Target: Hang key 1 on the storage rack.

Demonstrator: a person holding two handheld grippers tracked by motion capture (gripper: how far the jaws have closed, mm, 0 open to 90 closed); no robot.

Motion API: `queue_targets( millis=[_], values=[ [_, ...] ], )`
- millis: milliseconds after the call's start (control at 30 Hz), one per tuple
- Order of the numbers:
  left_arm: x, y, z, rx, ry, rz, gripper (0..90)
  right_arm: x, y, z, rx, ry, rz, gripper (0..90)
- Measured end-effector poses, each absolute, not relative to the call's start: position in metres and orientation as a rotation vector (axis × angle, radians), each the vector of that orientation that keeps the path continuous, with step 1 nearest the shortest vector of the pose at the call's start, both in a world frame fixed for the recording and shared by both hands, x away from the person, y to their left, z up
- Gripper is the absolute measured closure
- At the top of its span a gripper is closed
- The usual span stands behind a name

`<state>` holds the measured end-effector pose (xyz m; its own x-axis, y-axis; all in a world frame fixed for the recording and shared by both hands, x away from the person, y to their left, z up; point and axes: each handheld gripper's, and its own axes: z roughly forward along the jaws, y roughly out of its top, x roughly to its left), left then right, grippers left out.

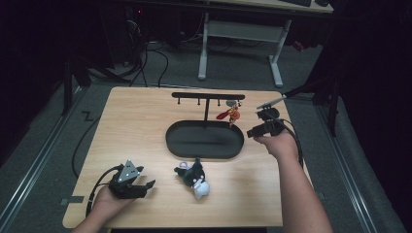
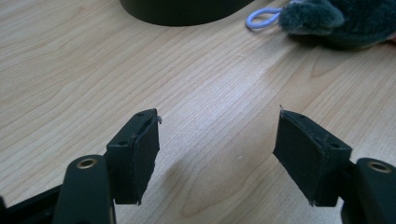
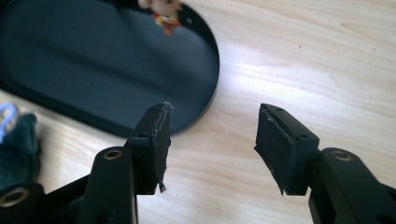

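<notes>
A black stand with an oval tray base (image 1: 204, 141) (image 3: 93, 70) and a hook bar (image 1: 208, 96) stands mid-table. A red and orange charm (image 1: 232, 114) (image 3: 166, 18) hangs from a hook at the bar's right. A dark plush toy (image 1: 195, 175) (image 2: 336, 18) with a white part and a pale blue loop (image 2: 261, 17) lies in front of the tray. My left gripper (image 1: 145, 187) (image 2: 217, 154) rests open at the table's front left, apart from the plush. My right gripper (image 1: 253, 132) (image 3: 212, 144) is open beside the tray's right end, empty.
The wooden table (image 1: 145, 126) has bare room on its left half and along the back. A white-legged desk (image 1: 243, 43) and cables on the floor lie beyond the far edge. A plush edge (image 3: 18, 144) lies low at the left of the right gripper view.
</notes>
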<state>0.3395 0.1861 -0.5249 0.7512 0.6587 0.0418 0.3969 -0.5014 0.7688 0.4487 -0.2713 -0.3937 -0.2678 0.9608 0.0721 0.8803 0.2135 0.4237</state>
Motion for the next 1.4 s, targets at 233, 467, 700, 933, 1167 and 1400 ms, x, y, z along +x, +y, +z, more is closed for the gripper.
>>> queue_targets(
  millis=[233,467,700,933,1167,1400],
  values=[
    [0.34,0.181,-0.524,2.161,0.794,0.398,33.0,0.405,-0.279,-0.424,1.725,2.235,0.68,44.5],
    [0.338,0.179,-0.524,2.161,0.799,0.385,34.8,0.369,-0.278,-0.45,1.631,2.214,0.775,42.8],
    [0.335,0.174,-0.525,2.16,0.798,0.386,38.7,0.333,-0.273,-0.48,1.545,2.127,0.842,41.3],
    [0.332,0.166,-0.525,2.145,0.813,0.365,52.1,0.302,-0.271,-0.5,1.503,2.004,0.933,42.5],
    [0.335,0.117,-0.526,2.106,0.923,0.311,89.5,0.283,-0.271,-0.508,1.436,1.964,1.014,44.8],
    [0.333,0.059,-0.528,2.151,0.874,0.28,89.7,0.282,-0.271,-0.508,1.409,1.999,1.072,45.1]
  ],
)
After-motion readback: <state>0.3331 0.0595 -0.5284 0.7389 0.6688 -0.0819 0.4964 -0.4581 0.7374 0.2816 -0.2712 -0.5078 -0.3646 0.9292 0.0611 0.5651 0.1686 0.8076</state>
